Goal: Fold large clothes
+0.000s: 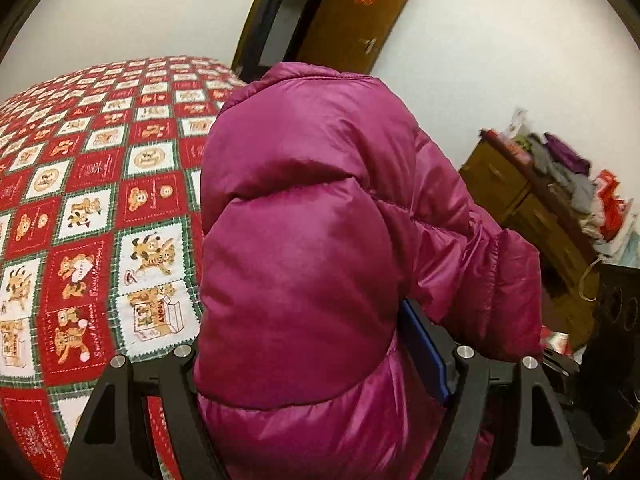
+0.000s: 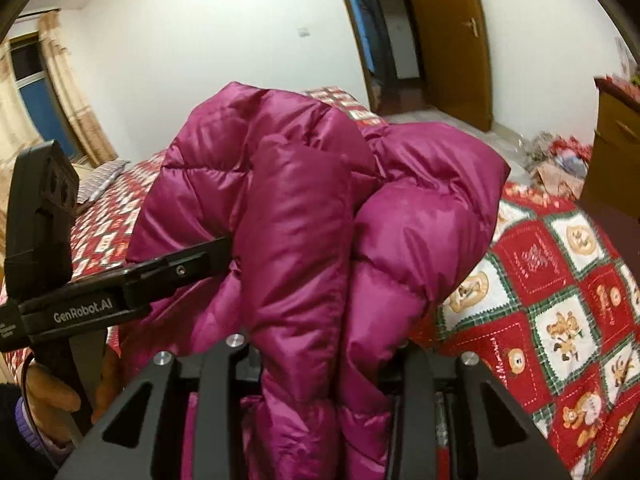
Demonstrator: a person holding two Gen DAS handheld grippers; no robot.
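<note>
A magenta puffer jacket [image 1: 304, 240] fills the middle of the left wrist view and bulges up over the bed. My left gripper [image 1: 316, 364] is shut on a thick fold of it; one blue pad [image 1: 424, 356] shows at the right, the other finger is hidden by cloth. In the right wrist view the same jacket [image 2: 304, 216] is bunched in folds. My right gripper [image 2: 332, 364] is shut on two bundled folds of it. The left gripper's body [image 2: 120, 292] reaches into the jacket from the left, held by a hand [image 2: 52, 396].
The bed has a red, white and green teddy-bear quilt [image 1: 88, 216], also in the right wrist view [image 2: 560, 304]. A wooden dresser [image 1: 520, 196] piled with clutter stands at the right. An open brown door [image 2: 448, 36] is behind. A curtain and window [image 2: 40, 92] are far left.
</note>
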